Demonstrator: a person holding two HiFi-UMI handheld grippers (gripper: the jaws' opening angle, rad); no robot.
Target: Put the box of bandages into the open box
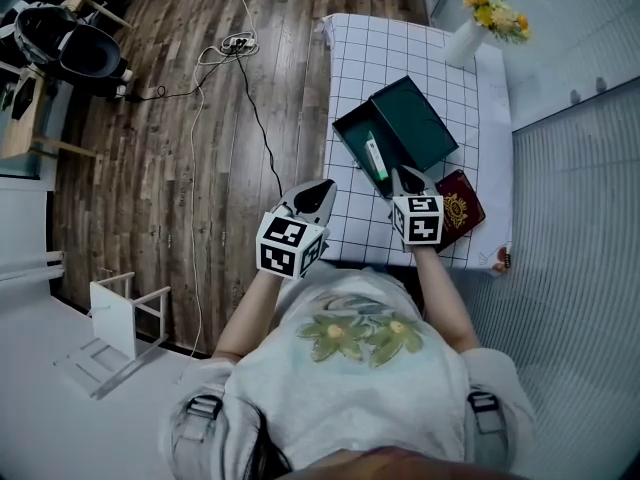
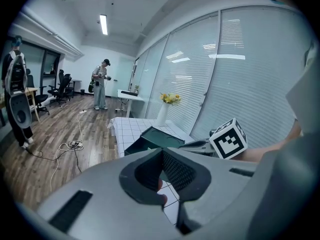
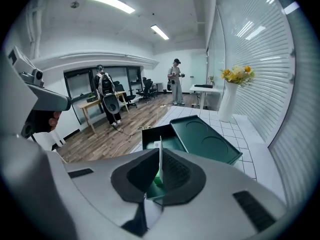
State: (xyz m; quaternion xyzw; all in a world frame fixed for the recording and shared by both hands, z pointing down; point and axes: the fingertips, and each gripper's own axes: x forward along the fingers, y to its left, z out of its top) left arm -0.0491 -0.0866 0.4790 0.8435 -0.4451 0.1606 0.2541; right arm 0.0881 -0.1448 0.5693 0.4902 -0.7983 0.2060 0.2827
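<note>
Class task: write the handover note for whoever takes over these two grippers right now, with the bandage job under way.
Left gripper: fingers together, empty, over the near edge of the table.
Right gripper: shut on the box of bandages, which is held on edge in the open box.
Done: the bandages are inside the tray. Whether they rest on its floor is unclear.
Left: release them and draw the right gripper clear.
</note>
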